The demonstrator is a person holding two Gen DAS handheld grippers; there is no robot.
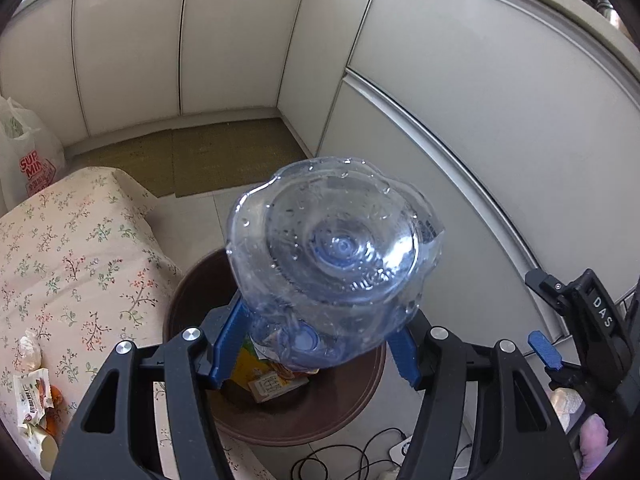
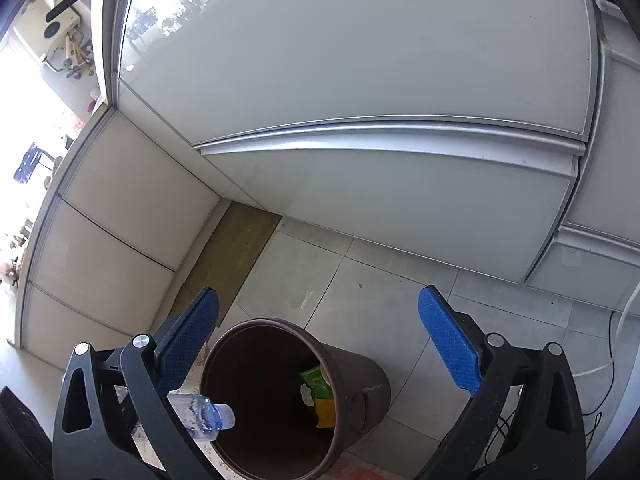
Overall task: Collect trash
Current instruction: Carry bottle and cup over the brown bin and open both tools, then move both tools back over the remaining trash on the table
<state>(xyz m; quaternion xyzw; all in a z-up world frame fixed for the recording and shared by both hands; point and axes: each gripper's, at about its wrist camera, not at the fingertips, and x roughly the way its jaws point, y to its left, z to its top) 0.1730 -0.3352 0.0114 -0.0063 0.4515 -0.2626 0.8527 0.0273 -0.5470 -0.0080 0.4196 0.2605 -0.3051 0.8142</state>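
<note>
My left gripper is shut on a clear plastic bottle, its blue fingers pressing both sides. The bottle's base faces the camera and its blue cap points down over a round brown bin on the floor. Yellow and orange packaging lies inside the bin. My right gripper stands wide open above the same bin, nothing between its pads. The bottle's neck shows at the bin's left rim. In the left wrist view the right gripper sits at the right edge.
A table with a floral cloth stands left of the bin, with crumpled wrappers on its near corner. A white plastic bag sits behind it. Pale cabinet doors rise beyond the bin. Black cables lie on the tiled floor.
</note>
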